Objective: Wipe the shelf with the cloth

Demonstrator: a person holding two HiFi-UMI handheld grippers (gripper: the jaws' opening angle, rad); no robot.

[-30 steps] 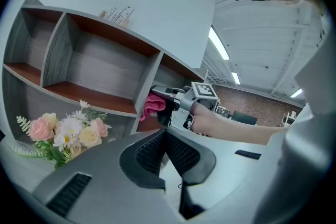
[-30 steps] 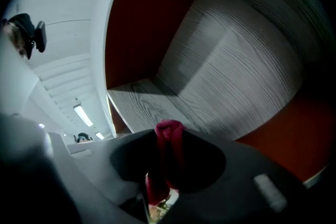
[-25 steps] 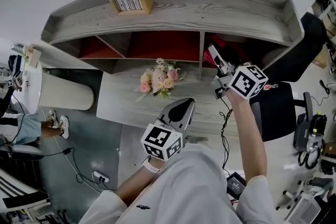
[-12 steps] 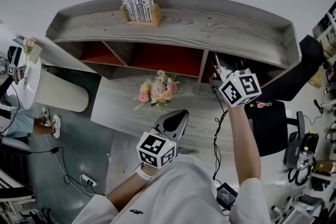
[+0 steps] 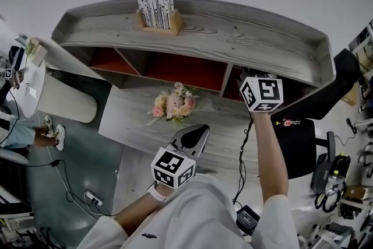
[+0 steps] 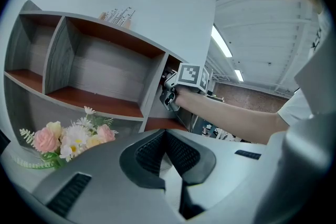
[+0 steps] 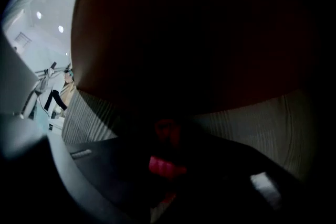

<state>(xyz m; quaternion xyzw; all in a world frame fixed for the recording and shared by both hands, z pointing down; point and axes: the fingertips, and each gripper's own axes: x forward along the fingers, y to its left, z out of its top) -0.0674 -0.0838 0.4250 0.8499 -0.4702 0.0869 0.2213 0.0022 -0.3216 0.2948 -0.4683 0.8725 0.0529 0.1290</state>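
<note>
Right tool (image 5: 256, 79) with cloth (image 7: 165, 166) has reached deeper into shelf (image 5: 233, 32), arm outstretched.

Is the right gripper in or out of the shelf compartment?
In: the right gripper reaches into the shelf's rightmost compartment; its own view is dark.

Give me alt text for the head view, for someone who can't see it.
The right gripper reaches into the right compartment of the shelf. The left gripper hangs shut over the desk, near the flowers.
</note>
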